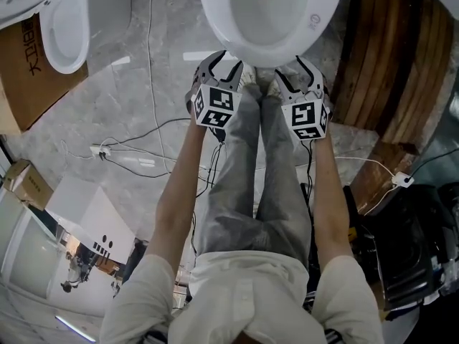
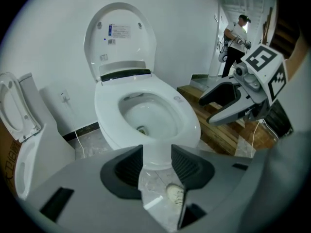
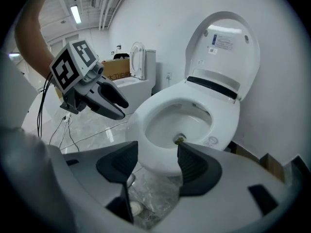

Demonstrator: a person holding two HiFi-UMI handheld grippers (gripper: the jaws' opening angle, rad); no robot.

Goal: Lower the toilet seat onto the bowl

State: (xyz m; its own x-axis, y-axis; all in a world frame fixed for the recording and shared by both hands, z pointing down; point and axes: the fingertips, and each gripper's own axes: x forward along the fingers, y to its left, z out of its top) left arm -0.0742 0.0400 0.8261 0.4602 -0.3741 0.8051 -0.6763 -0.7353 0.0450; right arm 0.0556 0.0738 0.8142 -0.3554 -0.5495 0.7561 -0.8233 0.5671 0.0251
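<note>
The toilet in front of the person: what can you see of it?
The toilet is glossy white, ceramic-looking, with an oval bowl on a pedestal on the grey stone floor. Its lid is raised upright by the wall, labels on its inner face, a dark strip at the hinge. A round mark sits on the rim. Nothing else touches it.

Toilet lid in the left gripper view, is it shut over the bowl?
No, the lid stands upright behind the open bowl.

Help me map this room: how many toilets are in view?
2. One toilet stands directly before the person, its lid raised; a second toilet stands to the person's left beside a cardboard box. More may be out of view.
</note>
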